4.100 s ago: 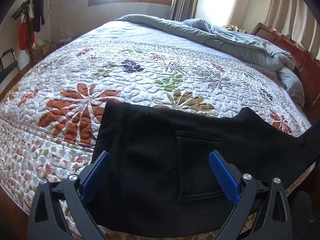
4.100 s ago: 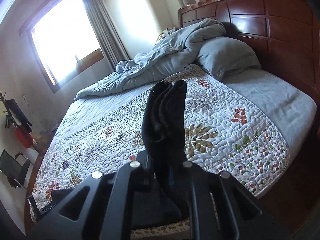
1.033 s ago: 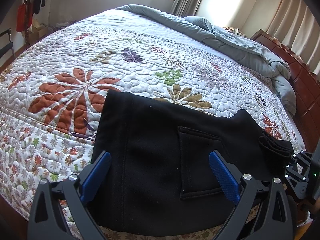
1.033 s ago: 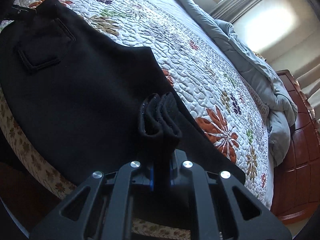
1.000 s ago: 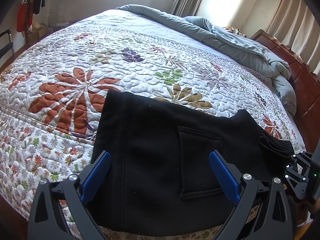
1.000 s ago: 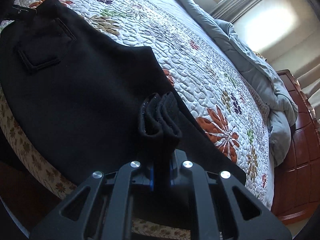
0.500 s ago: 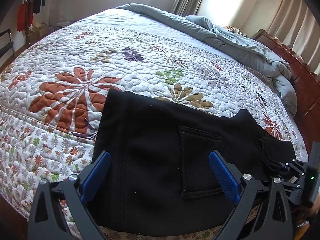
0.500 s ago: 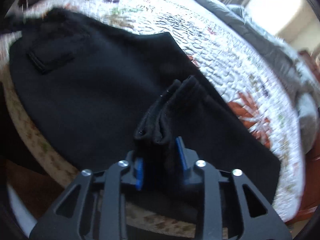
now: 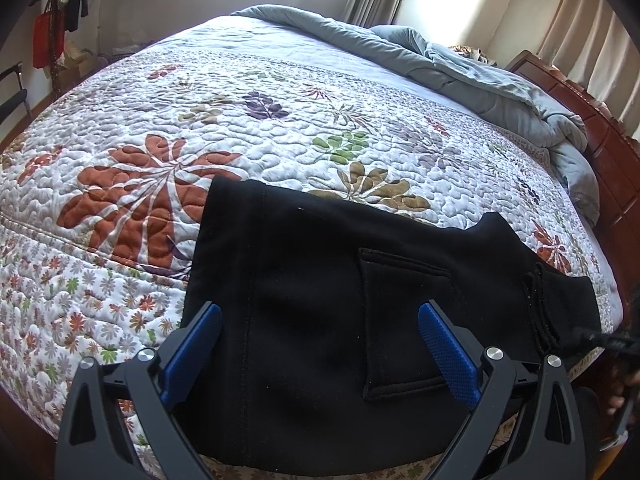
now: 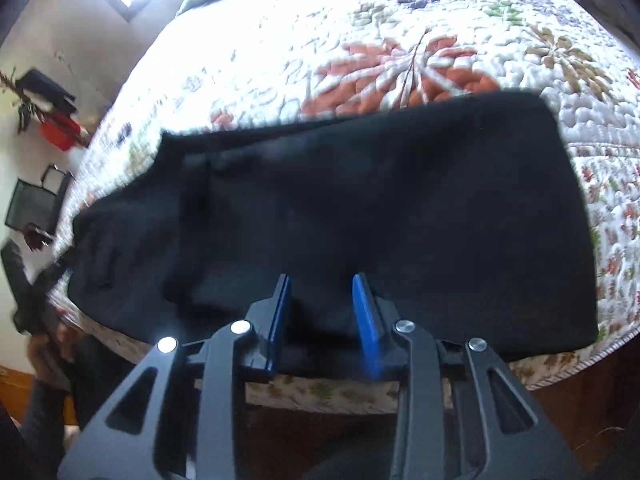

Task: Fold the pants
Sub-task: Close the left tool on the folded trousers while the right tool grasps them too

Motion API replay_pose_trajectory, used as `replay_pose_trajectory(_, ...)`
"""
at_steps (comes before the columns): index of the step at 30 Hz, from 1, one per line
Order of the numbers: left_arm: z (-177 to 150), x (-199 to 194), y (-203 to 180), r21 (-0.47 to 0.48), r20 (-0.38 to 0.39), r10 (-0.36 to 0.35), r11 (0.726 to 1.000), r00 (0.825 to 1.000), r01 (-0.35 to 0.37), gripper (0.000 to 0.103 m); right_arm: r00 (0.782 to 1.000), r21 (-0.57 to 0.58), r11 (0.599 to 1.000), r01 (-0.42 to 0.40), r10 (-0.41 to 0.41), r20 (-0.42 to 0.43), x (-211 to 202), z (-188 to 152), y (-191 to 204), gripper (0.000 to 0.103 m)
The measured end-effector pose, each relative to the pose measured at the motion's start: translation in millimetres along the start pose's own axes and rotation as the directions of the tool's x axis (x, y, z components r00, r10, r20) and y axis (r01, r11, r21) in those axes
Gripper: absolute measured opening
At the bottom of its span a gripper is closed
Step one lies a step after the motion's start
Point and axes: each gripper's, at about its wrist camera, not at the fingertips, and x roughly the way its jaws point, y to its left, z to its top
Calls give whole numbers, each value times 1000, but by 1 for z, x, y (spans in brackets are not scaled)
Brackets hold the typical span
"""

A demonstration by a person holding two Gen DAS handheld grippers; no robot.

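The black pants [image 9: 320,300] lie folded flat on the floral quilt [image 9: 240,120] at the bed's near edge, back pocket [image 9: 400,312] facing up. The leg hems [image 9: 540,304] rest doubled over on the pants' right end. My left gripper [image 9: 320,344] is open wide, hovering over the pants with nothing between its blue pads. My right gripper [image 10: 322,312] is partly open and empty, just over the near edge of the pants [image 10: 360,208]; that view is blurred.
A grey duvet [image 9: 460,64] is bunched at the far side by the wooden headboard [image 9: 612,168]. Clothes and a red bag [image 9: 44,36] hang at the left wall. The quilt's edge [image 10: 320,392] drops off right below my right gripper.
My right gripper has opened and let go of the leg hems, which now lie on the pants. It has swung to another viewpoint at the bed edge. My left gripper has stayed put.
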Motion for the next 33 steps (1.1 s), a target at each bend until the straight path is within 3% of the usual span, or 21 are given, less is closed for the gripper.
replay_pose_trajectory(2, -1, 1, -1, 2, -6, 3, 1000, 1000, -3, 99, 1000, -54, 999, -5, 5, -1, 0, -2, 11, 41)
replay_pose_trajectory(4, -1, 1, -1, 5, -11, 9, 1000, 1000, -9, 99, 996, -57, 994, -93, 92, -19, -8, 3, 16, 34)
replay_pose_trajectory(7, -3, 2, -3, 14, -22, 21, 1000, 1000, -21, 99, 996, -68, 997, -29, 34, 80, -34, 16, 5, 32)
replay_pose_trajectory(10, -4, 2, -4, 22, -28, 34, 999, 999, -34, 99, 986, 50, 997, 52, -59, 157, -52, 33, -33, 35)
replay_pose_trajectory(13, -4, 2, -6, 32, -29, 47, 998, 998, -46, 99, 972, 148, 979, 142, -167, 168, -50, 33, -65, 37)
replay_pose_trajectory(14, -4, 2, -7, 36, -32, 52, 998, 998, -51, 99, 976, 169, 977, 134, -159, 149, -46, 32, -76, 36)
replay_pose_trajectory(16, -5, 3, -9, 42, -35, 59, 997, 998, -57, 99, 988, 158, 979, 127, -139, 72, -26, 30, -80, 45)
replay_pose_trajectory(18, -5, 2, -10, 47, -35, 64, 997, 997, -62, 99, 986, 95, 985, 145, -152, 63, -21, 29, -71, 61)
replay_pose_trajectory(19, -5, 2, -11, 49, -34, 66, 997, 997, -65, 99, 986, 68, 986, 155, -159, 58, -20, 30, -65, 61)
replay_pose_trajectory(20, -6, 2, -11, 51, -35, 69, 996, 997, -67, 99, 987, 59, 988, 144, -148, 62, -23, 32, -61, 61)
replay_pose_trajectory(21, -6, 2, -12, 53, -38, 71, 996, 997, -69, 99, 992, 62, 993, 97, -102, 72, -27, 33, -58, 50)
replay_pose_trajectory(23, -7, 1, -11, 55, -40, 72, 996, 997, -70, 99, 998, 54, 998, 25, -28, 57, -29, 34, -52, 39)
replay_pose_trajectory(28, -12, -14, -3, -18, -45, 31, 999, 999, -31, 99, 999, -82, 996, -28, 32, 38, -43, 31, -6, 40)
replay_pose_trajectory(30, -21, -32, 2, -69, -5, -13, 998, 1000, 13, 99, 997, -124, 990, -73, 74, 6, -48, 32, 10, 50)
replay_pose_trajectory(33, -36, -49, 12, -168, 39, -60, 984, 997, 66, 99, 995, -170, 981, -98, 95, -26, -51, 36, 32, 53)
